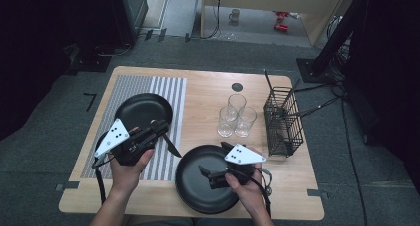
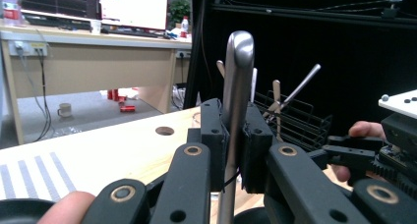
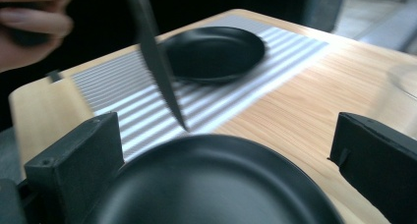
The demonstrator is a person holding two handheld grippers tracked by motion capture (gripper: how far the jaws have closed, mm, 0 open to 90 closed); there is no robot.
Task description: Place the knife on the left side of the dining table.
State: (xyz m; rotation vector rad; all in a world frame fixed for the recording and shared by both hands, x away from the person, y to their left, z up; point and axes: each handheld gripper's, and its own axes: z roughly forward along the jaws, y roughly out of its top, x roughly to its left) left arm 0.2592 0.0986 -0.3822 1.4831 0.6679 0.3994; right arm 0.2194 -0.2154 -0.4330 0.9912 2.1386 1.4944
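Note:
My left gripper [image 1: 157, 130] is shut on a knife [image 1: 172, 146] above the striped mat [image 1: 168, 89], with the dark blade slanting down toward the near black plate [image 1: 198, 196]. In the left gripper view the jaws [image 2: 235, 145] clamp the knife's metal handle [image 2: 238, 81], which stands upright. My right gripper [image 1: 213, 158] hovers open over the near plate. Its two jaws [image 3: 226, 160] stand wide apart with the plate [image 3: 211, 184] below them and nothing between. The knife blade [image 3: 155, 57] hangs just beyond that plate's rim. A second black plate [image 1: 143, 109] [image 3: 211, 52] lies on the mat.
Three clear glasses [image 1: 233, 119] stand together mid-table. A black wire basket [image 1: 282, 122] [image 2: 300, 121] with several utensils stands at the right side. A round hole [image 1: 237, 87] is in the table's far part. Bare wood lies along the front edge.

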